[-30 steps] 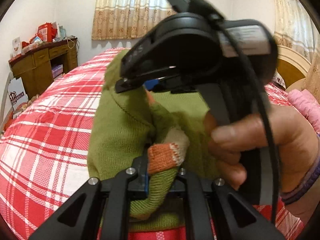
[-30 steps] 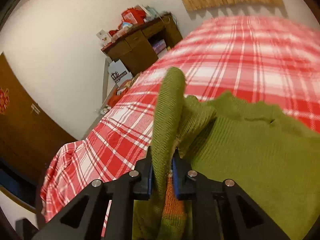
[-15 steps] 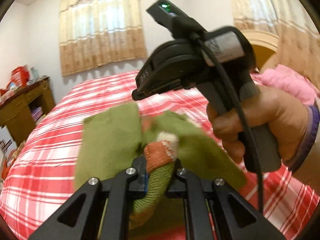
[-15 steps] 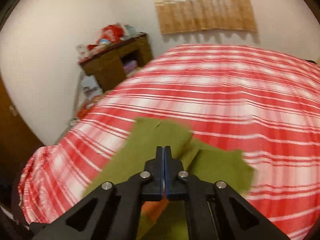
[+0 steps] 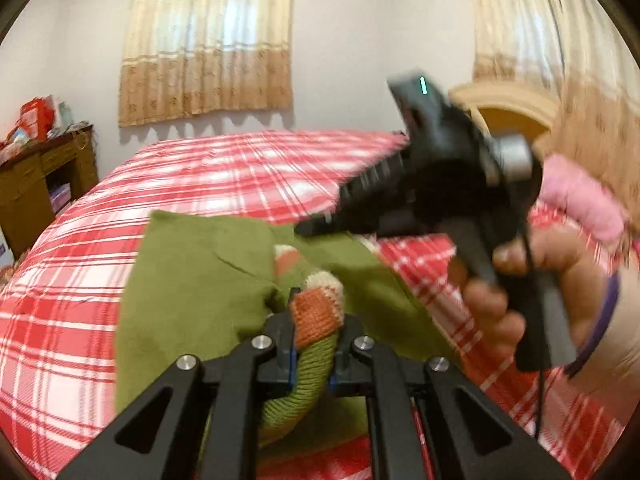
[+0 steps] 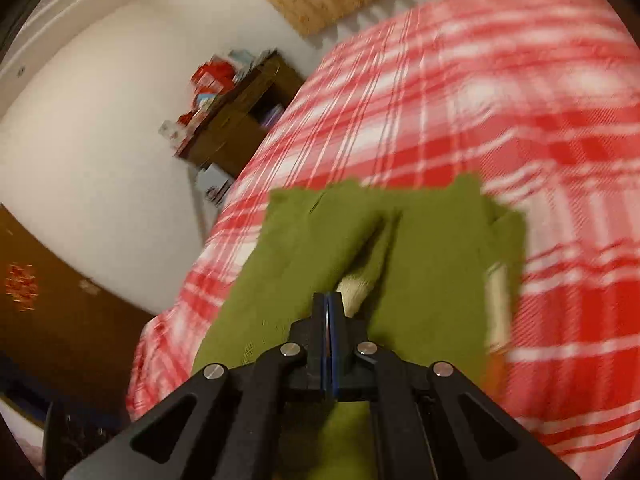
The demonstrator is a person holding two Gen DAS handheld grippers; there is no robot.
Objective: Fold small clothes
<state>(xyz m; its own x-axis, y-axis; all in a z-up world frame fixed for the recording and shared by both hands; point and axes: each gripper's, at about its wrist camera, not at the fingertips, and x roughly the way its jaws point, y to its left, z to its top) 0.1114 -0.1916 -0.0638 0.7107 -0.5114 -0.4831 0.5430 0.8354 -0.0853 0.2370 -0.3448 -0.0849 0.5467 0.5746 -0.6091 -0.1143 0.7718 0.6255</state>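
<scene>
A small green knit sweater (image 5: 200, 280) lies spread on the red plaid bed (image 5: 240, 176). My left gripper (image 5: 314, 344) is shut on its green sleeve, whose orange and cream cuff (image 5: 316, 308) sticks up between the fingers. The right gripper's black body (image 5: 436, 188), held in a hand, hovers above the sweater's right side. In the right wrist view my right gripper (image 6: 329, 312) has its pads pressed together with nothing between them, just above the sweater (image 6: 424, 260). A cream cuff (image 6: 354, 290) peeks out in front of the fingertips.
A brown wooden desk (image 5: 40, 184) with red boxes stands left of the bed; it also shows in the right wrist view (image 6: 240, 112). A pink pillow (image 5: 580, 204) lies at the bed's right. Curtains (image 5: 208, 40) hang on the far wall.
My right gripper let go of the green fold and shut empty, then drew back to the right. The sweater dropped flat onto the bed. My left gripper kept hold of the sleeve.
</scene>
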